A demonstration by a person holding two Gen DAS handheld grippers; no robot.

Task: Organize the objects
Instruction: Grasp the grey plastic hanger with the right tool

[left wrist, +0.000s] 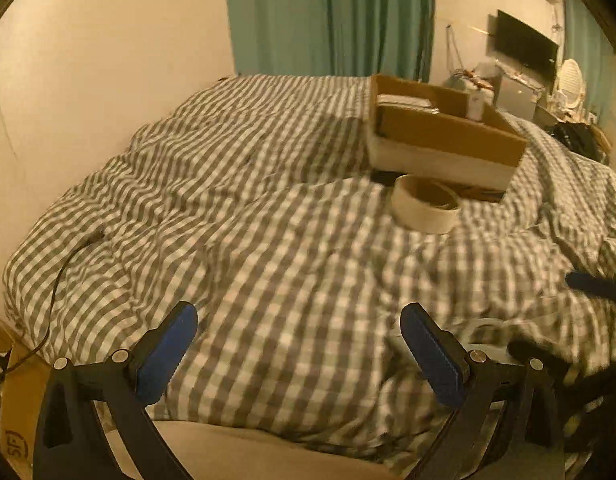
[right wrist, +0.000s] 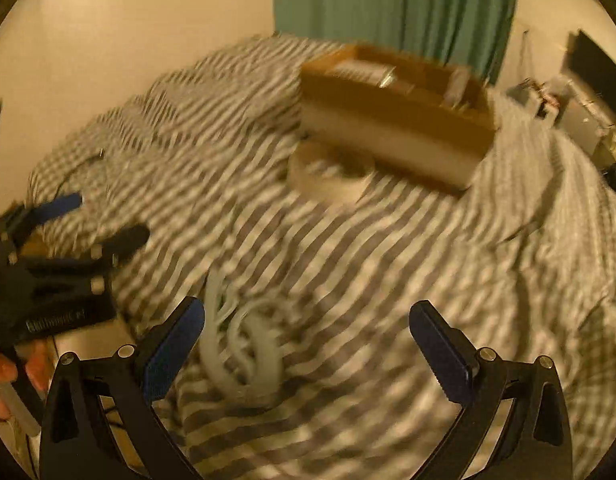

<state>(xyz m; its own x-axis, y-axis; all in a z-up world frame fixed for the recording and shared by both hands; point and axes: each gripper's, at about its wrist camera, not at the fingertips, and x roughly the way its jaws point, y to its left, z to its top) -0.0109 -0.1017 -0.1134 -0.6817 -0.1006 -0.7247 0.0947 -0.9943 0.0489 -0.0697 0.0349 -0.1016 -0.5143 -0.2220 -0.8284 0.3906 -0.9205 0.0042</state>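
A roll of cream tape lies flat on the checked duvet, touching the front of an open cardboard box that holds some small items. My left gripper is open over bare duvet, well short of the tape. At that view's right edge show the right gripper's dark fingers. The right wrist view is motion-blurred. My right gripper is open above the duvet, with a pale coiled cable just inside its left finger. Tape and box lie beyond. The left gripper is at the left, held by a hand.
A thin black cord runs off the bed's left side toward a cardboard carton on the floor. A green curtain hangs behind the bed. A cluttered desk with a dark screen stands at the far right.
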